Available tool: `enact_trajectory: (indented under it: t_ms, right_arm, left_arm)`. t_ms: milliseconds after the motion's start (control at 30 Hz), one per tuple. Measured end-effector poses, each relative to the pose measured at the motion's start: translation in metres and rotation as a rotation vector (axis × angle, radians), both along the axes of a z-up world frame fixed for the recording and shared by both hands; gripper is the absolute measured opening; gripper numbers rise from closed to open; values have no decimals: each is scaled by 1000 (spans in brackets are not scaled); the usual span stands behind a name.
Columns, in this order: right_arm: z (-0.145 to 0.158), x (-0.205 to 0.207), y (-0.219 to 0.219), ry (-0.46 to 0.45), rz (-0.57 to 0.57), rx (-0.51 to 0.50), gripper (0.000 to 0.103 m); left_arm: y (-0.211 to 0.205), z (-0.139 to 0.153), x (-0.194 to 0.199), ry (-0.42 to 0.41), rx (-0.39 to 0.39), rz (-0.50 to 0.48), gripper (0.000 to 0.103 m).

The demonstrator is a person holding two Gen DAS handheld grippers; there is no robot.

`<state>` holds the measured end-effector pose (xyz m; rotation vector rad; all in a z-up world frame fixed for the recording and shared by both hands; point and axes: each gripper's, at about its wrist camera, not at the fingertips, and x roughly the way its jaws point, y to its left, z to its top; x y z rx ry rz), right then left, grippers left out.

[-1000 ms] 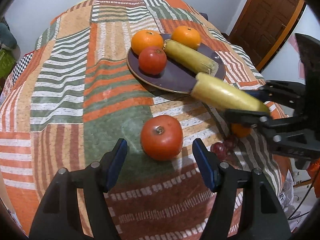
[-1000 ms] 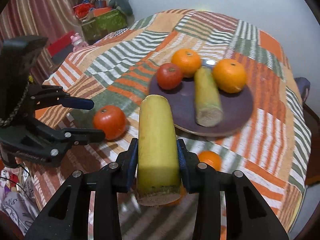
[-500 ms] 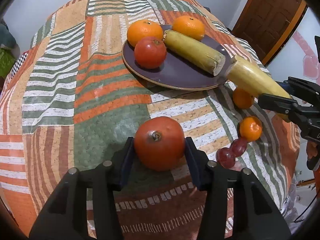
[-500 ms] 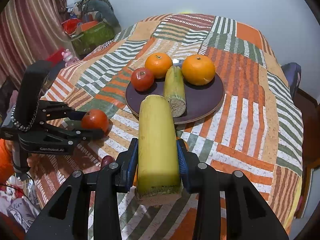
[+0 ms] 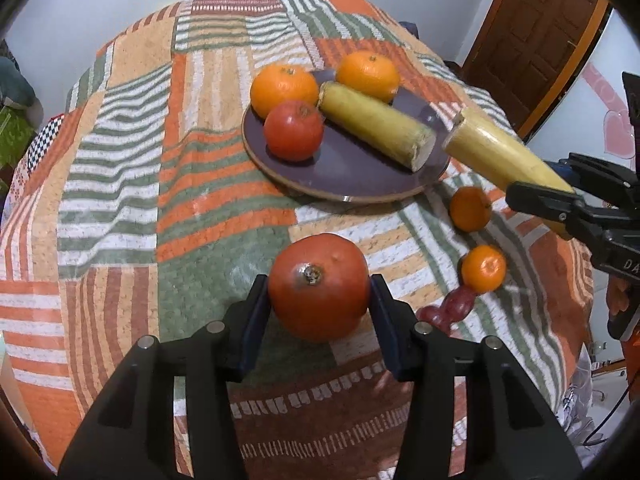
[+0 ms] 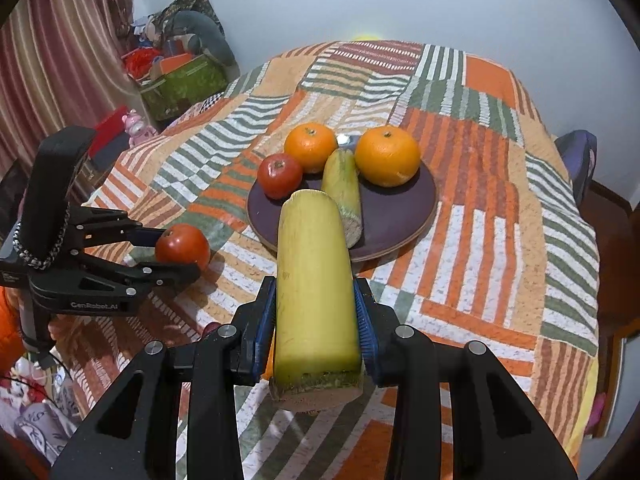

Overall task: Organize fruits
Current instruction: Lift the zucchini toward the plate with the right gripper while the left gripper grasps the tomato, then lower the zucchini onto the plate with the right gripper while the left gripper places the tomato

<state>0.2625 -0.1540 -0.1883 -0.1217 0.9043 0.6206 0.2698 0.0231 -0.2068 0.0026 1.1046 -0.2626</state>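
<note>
My left gripper (image 5: pixel 319 312) is shut on a red tomato (image 5: pixel 319 285) and holds it just above the patchwork cloth. It also shows in the right wrist view (image 6: pixel 182 245). My right gripper (image 6: pixel 316 320) is shut on a yellow-green cane piece (image 6: pixel 314 284), held in the air in front of the dark purple plate (image 6: pixel 400 216). The plate (image 5: pixel 348 172) carries two oranges (image 5: pixel 284 89), a second tomato (image 5: pixel 293 130) and another cane piece (image 5: pixel 376 124).
Two small mandarins (image 5: pixel 470 208) (image 5: pixel 483 269) and red grapes (image 5: pixel 448 308) lie on the cloth right of the plate. A wooden door (image 5: pixel 548 36) stands at the right. Boxes and clutter (image 6: pixel 176 76) sit by the curtain beyond the table's left edge.
My left gripper closed on the tomato and lifted it slightly. My right gripper drew the cane piece back and up, away from the plate.
</note>
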Motion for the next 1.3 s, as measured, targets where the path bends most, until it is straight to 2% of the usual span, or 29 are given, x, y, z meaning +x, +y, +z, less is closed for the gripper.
enact_trajectory:
  t_ms: [433, 633, 833, 967, 1300]
  right_arm:
    - [10, 23, -16, -33, -55, 15, 34]
    - [9, 39, -10, -37, -59, 31, 34]
    - [8, 57, 5, -48, -42, 24, 34]
    - [6, 70, 16, -47, -32, 19, 34]
    - [-1, 90, 31, -42, -21, 6, 34]
  left_arm:
    - [-26, 22, 36, -58, -18, -35, 49]
    - [-34, 12, 59, -45, -24, -35, 49]
    - [-33, -6, 77, 18, -88, -21, 49]
    - [-37, -11, 80, 8, -60, -29, 49]
    - [-34, -19, 90, 17, -92, -10, 49]
